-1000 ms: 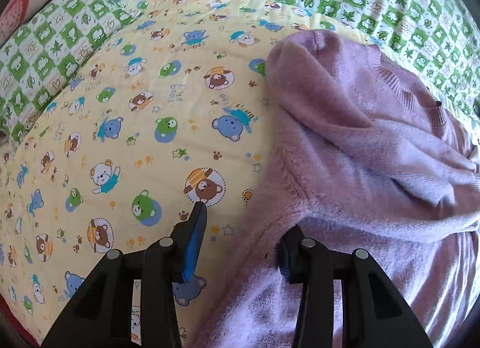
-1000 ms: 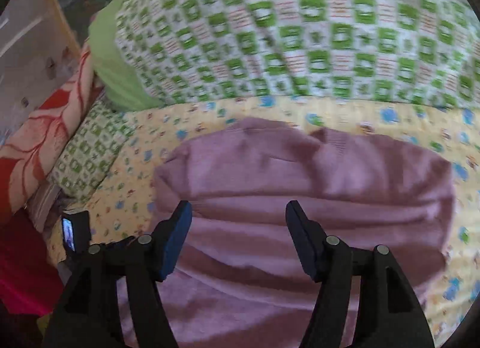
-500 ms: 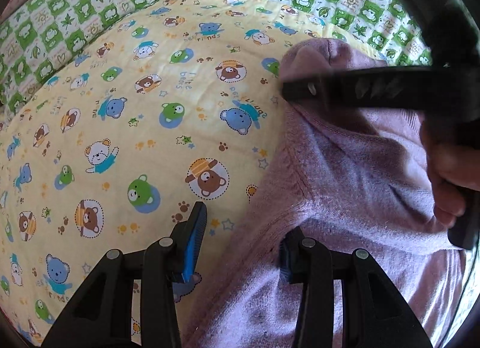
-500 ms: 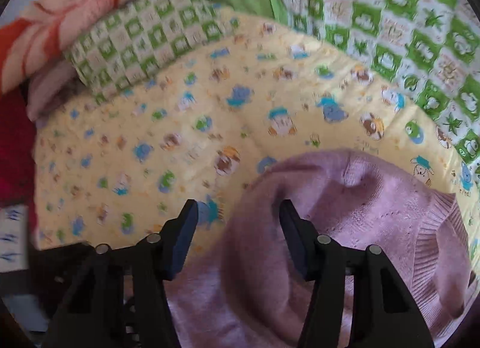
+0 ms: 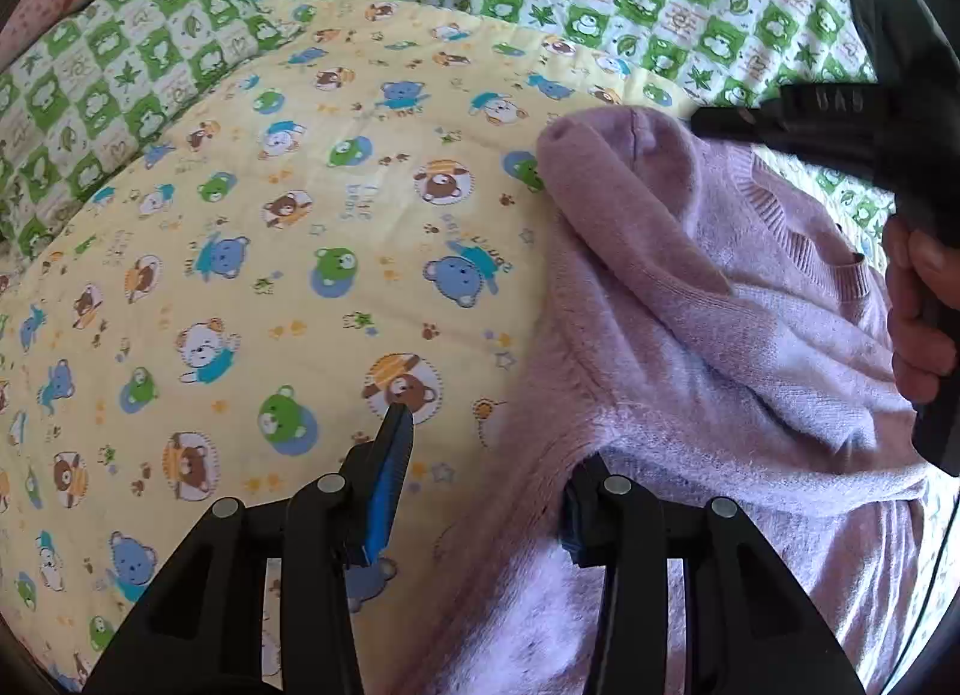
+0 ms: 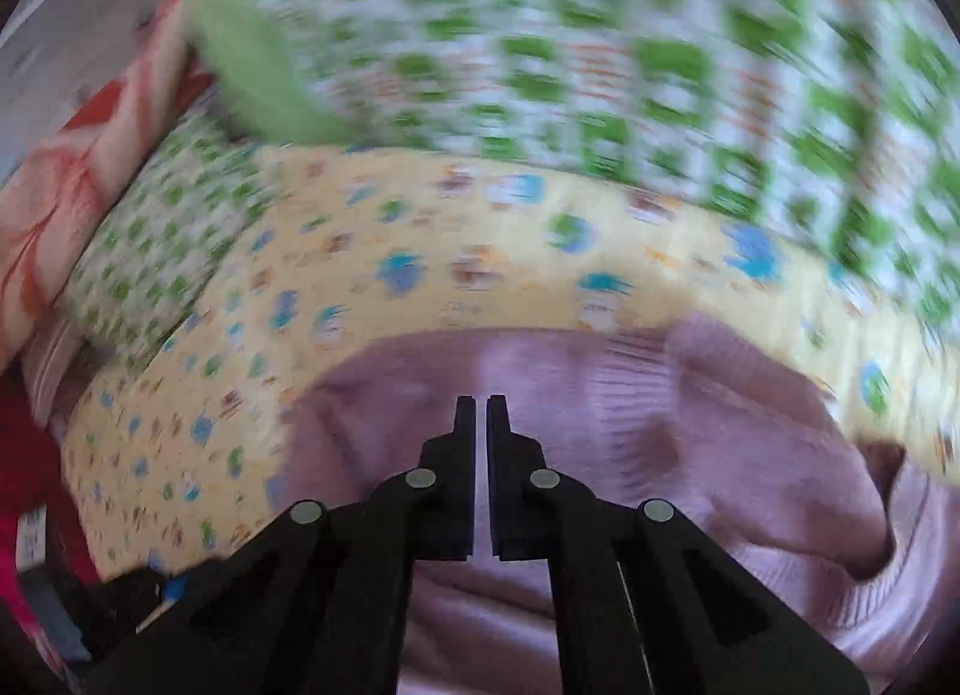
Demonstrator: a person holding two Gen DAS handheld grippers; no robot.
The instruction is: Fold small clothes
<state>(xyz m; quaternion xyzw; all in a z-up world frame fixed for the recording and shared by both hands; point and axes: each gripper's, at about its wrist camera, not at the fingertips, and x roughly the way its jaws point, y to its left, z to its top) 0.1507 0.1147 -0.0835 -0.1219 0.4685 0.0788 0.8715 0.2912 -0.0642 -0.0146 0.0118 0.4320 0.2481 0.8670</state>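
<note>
The sweater lies on the bed's bear-print sheet, filling the right half of the left wrist view, with one sleeve already doubled over the body. Its long axis runs from the lower centre toward the upper right. Your left tongs stand apart at the bottom, straddling the sweater's left edge, right finger against the knit. Your right tongs are pressed together over the sweater's upper part; the blurred view does not show whether cloth is pinched. The left tongs are nearer the free hem.

Both wrist views close above bedding, sharing lilac sweater, right blurred
</note>
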